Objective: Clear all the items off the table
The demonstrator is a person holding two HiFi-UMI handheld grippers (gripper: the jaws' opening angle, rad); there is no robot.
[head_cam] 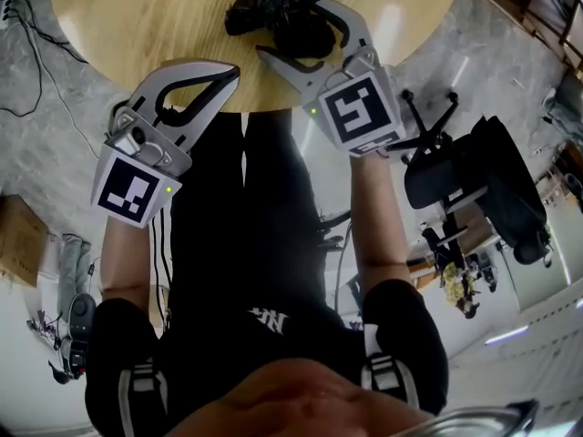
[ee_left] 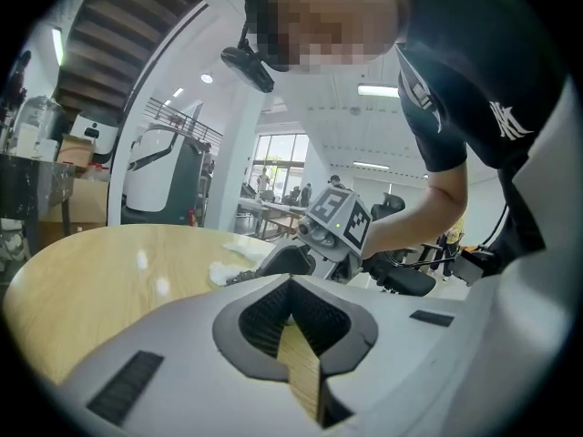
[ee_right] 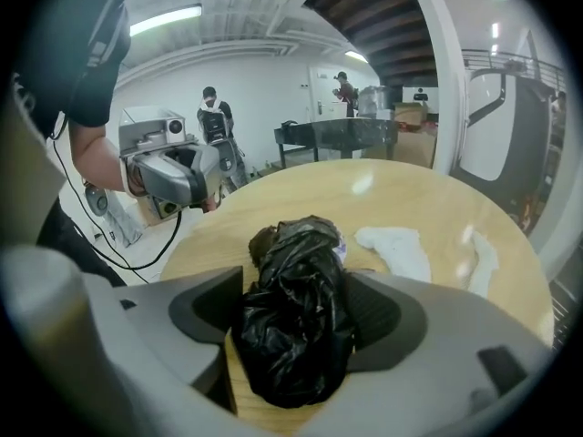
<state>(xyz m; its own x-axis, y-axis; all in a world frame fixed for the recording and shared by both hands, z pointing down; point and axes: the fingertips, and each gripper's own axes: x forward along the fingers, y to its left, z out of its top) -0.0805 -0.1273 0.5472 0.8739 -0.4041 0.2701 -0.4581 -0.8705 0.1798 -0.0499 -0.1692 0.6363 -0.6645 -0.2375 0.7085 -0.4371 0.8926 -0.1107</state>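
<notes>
Grey polished flooring (head_cam: 64, 144) ran around a round, pale wooden table (head_cam: 137, 25), with a black wheeled office chair (head_cam: 474, 180) standing off to the person's right and thin black cables (head_cam: 32, 35) trailing across the floor at the left. On the tabletop, close to the near edge, lay a crumpled black plastic bag (head_cam: 282, 16), and the right gripper (head_cam: 291, 30) reached over that edge with one jaw on either side of it. Seen from the right gripper view, the bag (ee_right: 291, 271) filled the gap of the right gripper (ee_right: 296, 312): the jaws stood partly apart, the ribbed dark pads (ee_right: 378, 312) lay against both flanks of the bunched plastic, and the bag's underside rested on the wood (ee_right: 401, 198). Beyond it on the table lay two crumpled white paper tissues, one just past the bag (ee_right: 396, 248) and a thinner one farther right (ee_right: 478, 262). The left gripper (head_cam: 228, 73) hovered at the table's rim on the person's left, apart from the bag. In its own view the left gripper (ee_left: 291, 294) had its jaws fully together with nothing between them, only a sliver of the wooden top (ee_left: 109, 271) showing through the notch. That view also caught the right gripper (ee_left: 332, 226) across the table. The person wore a black short-sleeved shirt (head_cam: 246, 244).
</notes>
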